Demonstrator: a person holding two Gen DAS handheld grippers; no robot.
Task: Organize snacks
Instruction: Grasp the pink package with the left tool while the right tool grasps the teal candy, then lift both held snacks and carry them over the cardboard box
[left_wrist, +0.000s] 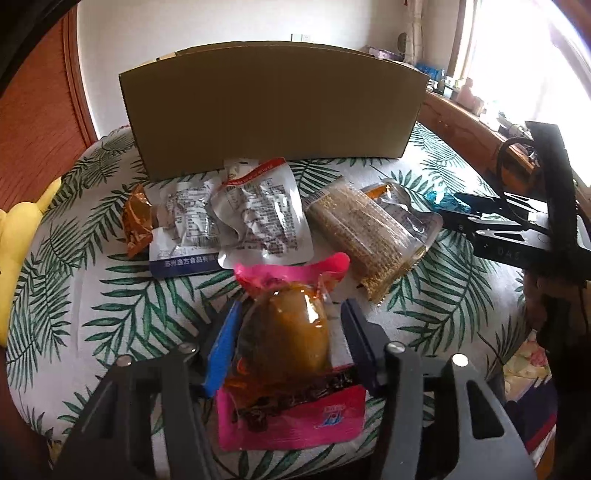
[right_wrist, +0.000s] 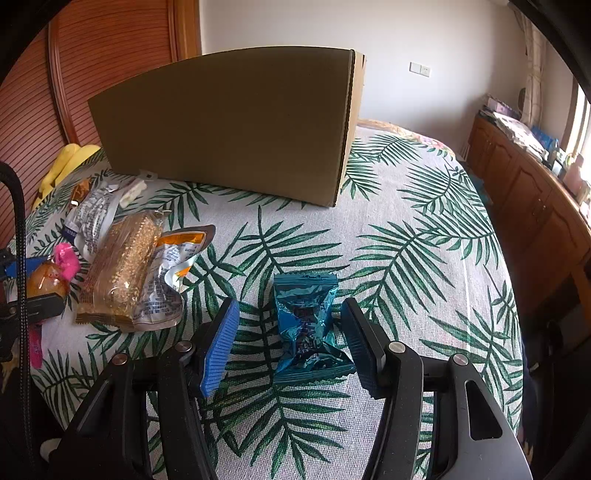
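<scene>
- Fingers (left_wrist: 221, 350) of the left gripper (left_wrist: 286, 347) sit on either side of a pink-edged packet holding a brown egg (left_wrist: 288, 332); the blue pad seems to touch the packet's left side and the dark one its right, though a firm squeeze cannot be told
- Fingers (right_wrist: 221, 343) of the right gripper (right_wrist: 291, 343) stand wide around a blue candy wrapper (right_wrist: 308, 325), with clear gaps on both sides, so nothing is held
- Both snacks lie on a bed covered by a white spread with green palm leaves (right_wrist: 406, 258)
- Toward the bed's far edge stands a brown cardboard box (left_wrist: 273, 110), its plain side facing both cameras
- Between the box and the egg packet lies a row of snacks: a small orange packet (left_wrist: 138, 225), two silver pouches with printed text (left_wrist: 258, 218), and a clear pack of sesame-coloured bars (left_wrist: 364, 236) resting on another silver pouch (left_wrist: 413, 218)
- From the right wrist view, the bar pack (right_wrist: 122, 269) lies well to the left of the blue candy
- Beside the bed's left edge sits a yellow plush toy (left_wrist: 16, 251), against a reddish wooden headboard (right_wrist: 110, 55)
</scene>
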